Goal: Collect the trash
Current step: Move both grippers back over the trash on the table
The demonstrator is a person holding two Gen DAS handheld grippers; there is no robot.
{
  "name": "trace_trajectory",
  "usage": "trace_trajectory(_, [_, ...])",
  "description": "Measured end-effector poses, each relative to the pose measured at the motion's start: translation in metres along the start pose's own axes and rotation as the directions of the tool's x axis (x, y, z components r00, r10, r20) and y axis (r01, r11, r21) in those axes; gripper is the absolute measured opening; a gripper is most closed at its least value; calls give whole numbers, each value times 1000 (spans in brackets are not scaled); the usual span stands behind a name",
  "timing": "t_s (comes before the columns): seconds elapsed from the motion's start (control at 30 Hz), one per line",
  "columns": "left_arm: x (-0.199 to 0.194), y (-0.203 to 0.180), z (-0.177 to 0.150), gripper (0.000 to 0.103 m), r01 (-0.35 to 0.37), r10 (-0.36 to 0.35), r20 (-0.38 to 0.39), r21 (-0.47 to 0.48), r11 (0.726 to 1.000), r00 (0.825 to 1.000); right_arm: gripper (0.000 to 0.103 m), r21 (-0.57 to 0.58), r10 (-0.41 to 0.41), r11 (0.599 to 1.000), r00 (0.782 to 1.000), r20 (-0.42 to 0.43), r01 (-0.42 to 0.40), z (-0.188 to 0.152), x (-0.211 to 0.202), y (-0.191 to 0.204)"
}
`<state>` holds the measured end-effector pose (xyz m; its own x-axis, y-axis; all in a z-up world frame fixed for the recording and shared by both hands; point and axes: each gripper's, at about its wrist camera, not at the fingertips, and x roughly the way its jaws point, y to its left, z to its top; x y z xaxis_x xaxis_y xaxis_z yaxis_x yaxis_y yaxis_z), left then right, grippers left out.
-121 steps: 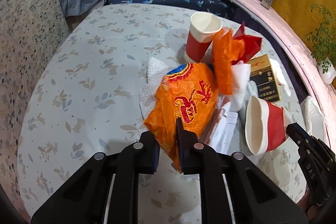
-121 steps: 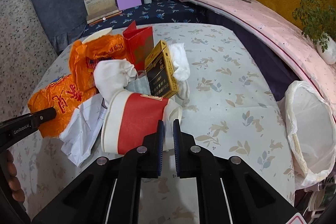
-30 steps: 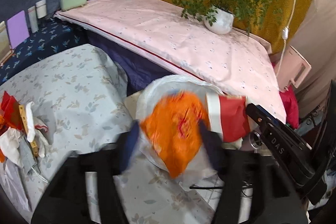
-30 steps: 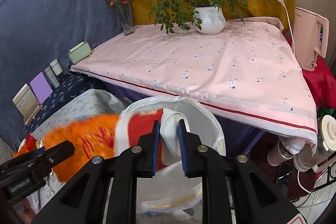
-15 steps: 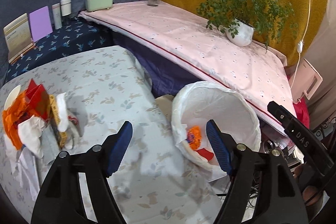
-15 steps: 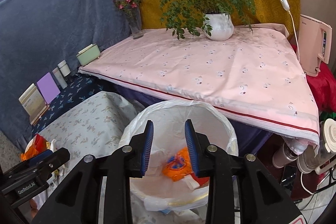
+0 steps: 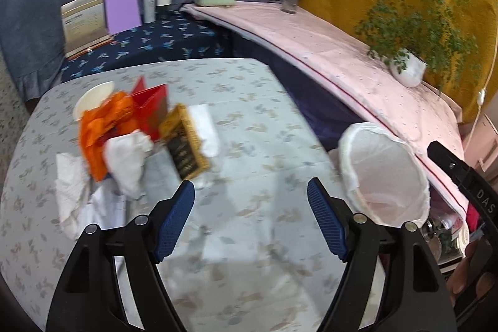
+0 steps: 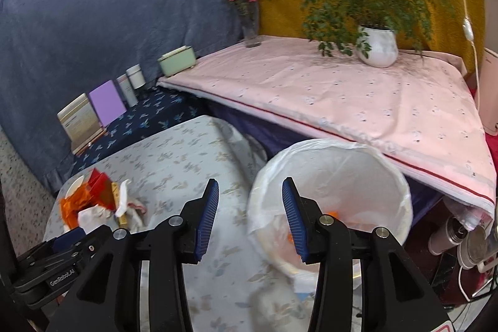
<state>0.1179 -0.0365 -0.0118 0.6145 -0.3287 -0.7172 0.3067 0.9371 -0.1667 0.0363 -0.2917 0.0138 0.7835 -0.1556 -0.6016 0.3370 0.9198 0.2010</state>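
Note:
My left gripper (image 7: 250,195) hangs over the floral table (image 7: 264,101), its jaws wide and still opening with nothing between them. Ahead and to its left lies the trash pile: an orange wrapper (image 7: 102,126), a red carton (image 7: 152,105), a gold cigarette box (image 7: 183,145), crumpled white tissue (image 7: 127,154) and a paper cup (image 7: 93,97). The white-lined bin (image 7: 389,176) stands off the table's right edge. My right gripper (image 8: 250,192) hovers at the bin (image 8: 358,176), its jaws opening and empty. An orange wrapper (image 8: 333,212) lies inside the bin.
A pink-covered bench (image 8: 342,89) behind the bin carries a potted plant (image 8: 376,49), a flower vase (image 8: 250,30) and a green box (image 8: 177,61). Books (image 7: 102,14) and jars (image 7: 157,0) line the dark blue ledge at the back. Cups and clutter (image 8: 460,241) sit under the bench.
Both grippers let go of the orange wrapper and the red cup, which dropped into the bin. The left gripper has swung left, back over the table; both jaws have widened.

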Motion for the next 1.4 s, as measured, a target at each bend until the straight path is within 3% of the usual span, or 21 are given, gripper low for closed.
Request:
trace_trajectory(0.4, [-5, 92, -28, 82, -155, 151, -44, -125, 980, 988, 47, -97, 94, 990, 994, -57, -99, -25, 3, 73])
trace_trajectory(0.77, [17, 135, -45, 82, -198, 178, -125, -173, 965, 976, 47, -147, 149, 974, 978, -144, -170, -50, 19, 118])
trace_trajectory(1.07, [36, 146, -52, 59, -182, 152, -174, -174, 968, 973, 47, -175, 155, 967, 971, -184, -188, -60, 31, 138])
trace_trajectory(1.23, [38, 144, -52, 23, -151, 120, -190, -160, 975, 974, 47, -181, 165, 962, 963, -211, -205, -67, 39, 148])
trace_trajectory(1.4, [29, 139, -52, 21, -128, 101, -172, -155, 980, 980, 47, -189, 182, 954, 952, -245, -231, -75, 48, 162])
